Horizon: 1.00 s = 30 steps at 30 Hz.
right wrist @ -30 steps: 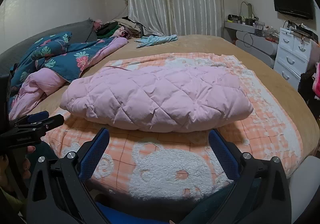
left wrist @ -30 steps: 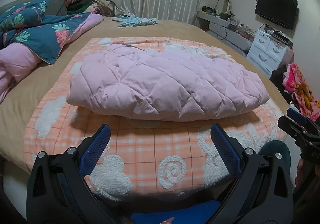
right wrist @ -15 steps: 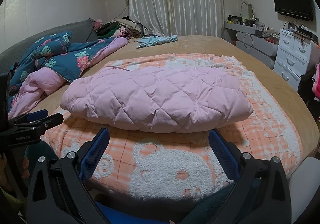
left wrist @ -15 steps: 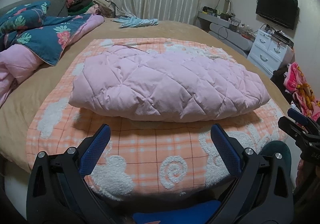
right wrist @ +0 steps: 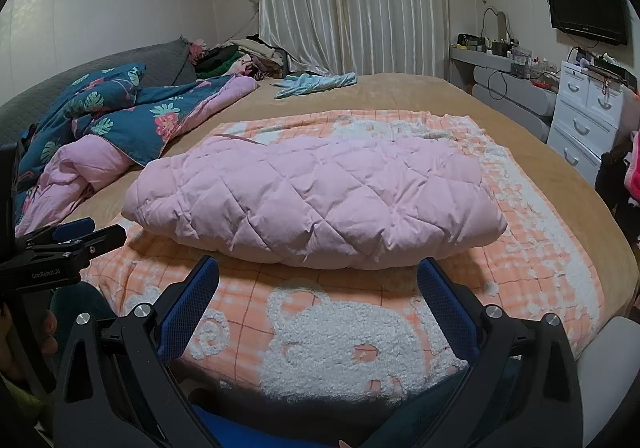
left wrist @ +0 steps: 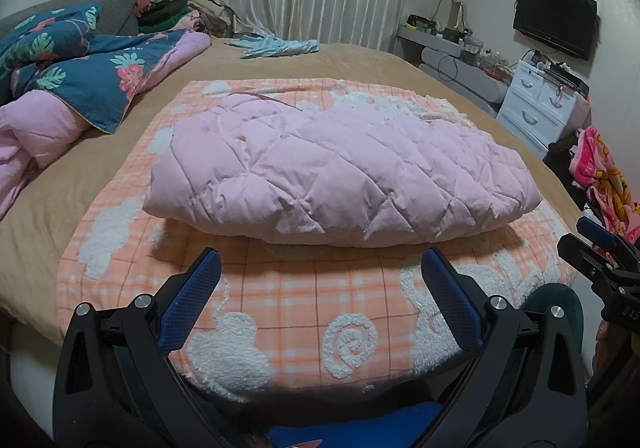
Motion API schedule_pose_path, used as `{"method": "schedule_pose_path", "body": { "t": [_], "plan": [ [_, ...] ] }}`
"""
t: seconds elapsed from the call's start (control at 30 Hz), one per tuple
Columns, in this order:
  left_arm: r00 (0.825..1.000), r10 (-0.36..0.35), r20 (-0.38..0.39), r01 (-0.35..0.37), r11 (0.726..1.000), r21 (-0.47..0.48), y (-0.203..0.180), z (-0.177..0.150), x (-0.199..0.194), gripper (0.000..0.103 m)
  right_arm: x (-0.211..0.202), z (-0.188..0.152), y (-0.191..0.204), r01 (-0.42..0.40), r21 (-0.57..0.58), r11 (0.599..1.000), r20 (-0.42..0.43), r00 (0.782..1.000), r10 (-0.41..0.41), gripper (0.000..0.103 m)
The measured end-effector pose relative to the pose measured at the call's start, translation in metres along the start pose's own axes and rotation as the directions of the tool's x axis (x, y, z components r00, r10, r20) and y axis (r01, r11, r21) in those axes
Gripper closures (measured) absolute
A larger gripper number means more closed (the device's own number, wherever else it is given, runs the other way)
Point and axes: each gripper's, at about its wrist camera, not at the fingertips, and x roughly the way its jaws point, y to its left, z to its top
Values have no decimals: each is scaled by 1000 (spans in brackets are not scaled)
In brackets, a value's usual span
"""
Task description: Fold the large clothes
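Pink quilted coat (left wrist: 340, 176) remains folded; both hand-held grippers stay spread, empty.

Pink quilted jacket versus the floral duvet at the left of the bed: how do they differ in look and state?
The pink quilted jacket is one plain colour with diamond stitching; the floral duvet is dark teal with leaves and pink flowers. The jacket lies folded into a compact bundle on the orange plaid blanket; the duvet lies crumpled in a loose heap, its pink underside showing, on the tan bedsheet. Both are padded, and neither touches a hand-held gripper.

Left gripper (left wrist: 320, 268) and right gripper (right wrist: 318, 274) gape wide, empty
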Motion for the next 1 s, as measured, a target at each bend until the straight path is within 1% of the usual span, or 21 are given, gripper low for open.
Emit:
{"method": "schedule_pose_path", "body": {
  "t": [1.0],
  "plan": [
    [1000,10,4,-10,1000,7,1,4,-5,9,-2,2,1,4,-4,1000,3,1000,-4,4]
  ]
}}
